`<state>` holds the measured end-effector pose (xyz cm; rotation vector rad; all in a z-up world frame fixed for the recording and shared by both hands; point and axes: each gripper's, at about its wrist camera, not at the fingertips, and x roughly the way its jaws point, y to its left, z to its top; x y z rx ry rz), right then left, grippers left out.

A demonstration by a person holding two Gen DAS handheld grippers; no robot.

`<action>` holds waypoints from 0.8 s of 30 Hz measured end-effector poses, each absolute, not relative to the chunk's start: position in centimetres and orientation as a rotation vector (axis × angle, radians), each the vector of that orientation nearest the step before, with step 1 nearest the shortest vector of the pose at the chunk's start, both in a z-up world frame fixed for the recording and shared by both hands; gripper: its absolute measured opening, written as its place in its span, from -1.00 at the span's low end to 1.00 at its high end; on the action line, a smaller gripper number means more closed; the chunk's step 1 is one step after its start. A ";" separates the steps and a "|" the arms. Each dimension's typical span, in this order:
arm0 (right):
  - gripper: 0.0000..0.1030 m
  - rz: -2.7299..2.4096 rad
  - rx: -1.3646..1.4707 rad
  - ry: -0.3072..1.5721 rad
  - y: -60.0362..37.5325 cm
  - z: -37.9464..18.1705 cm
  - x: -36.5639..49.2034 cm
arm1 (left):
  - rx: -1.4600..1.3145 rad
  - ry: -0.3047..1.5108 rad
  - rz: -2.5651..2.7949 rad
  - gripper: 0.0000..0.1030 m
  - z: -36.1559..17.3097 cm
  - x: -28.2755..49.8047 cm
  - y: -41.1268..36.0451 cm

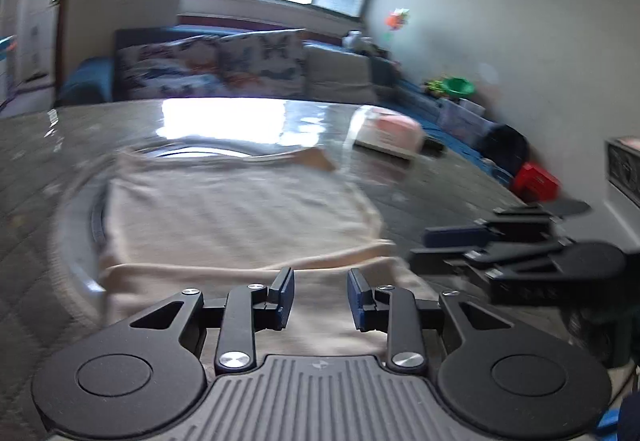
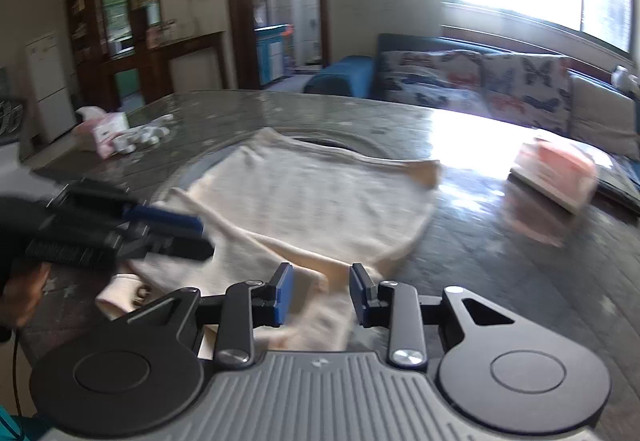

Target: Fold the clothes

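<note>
A cream garment [image 1: 240, 217] lies partly folded on a dark glossy table [image 1: 48, 145], with its near edge doubled over. My left gripper [image 1: 321, 295] is open and empty, just above the garment's near edge. The right gripper shows at the right of this view [image 1: 448, 245], beside the garment's right corner. In the right wrist view the same garment [image 2: 312, 201] spreads ahead. My right gripper [image 2: 321, 293] is open and empty over its near folded corner. The left gripper [image 2: 188, 237] reaches in from the left over the cloth.
A pink tissue box [image 1: 390, 135] stands on the table's far right, also in the right wrist view [image 2: 556, 173]. A pink packet and white bits [image 2: 116, 133] lie at the far left. A sofa with butterfly cushions [image 1: 224, 61] stands behind the table.
</note>
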<state>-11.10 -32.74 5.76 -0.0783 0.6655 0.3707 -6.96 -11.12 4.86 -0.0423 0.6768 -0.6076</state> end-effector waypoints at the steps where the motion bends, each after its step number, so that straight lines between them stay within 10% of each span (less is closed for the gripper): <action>1: -0.41 0.385 -0.083 0.670 -32.2 5.5 -10.8 | -0.046 0.685 -0.576 -0.40 4.7 -6.4 -10.3; 24: -0.42 0.429 -0.194 0.747 -30.0 3.1 -11.3 | 0.004 0.723 -0.398 -0.44 3.1 -5.7 -5.8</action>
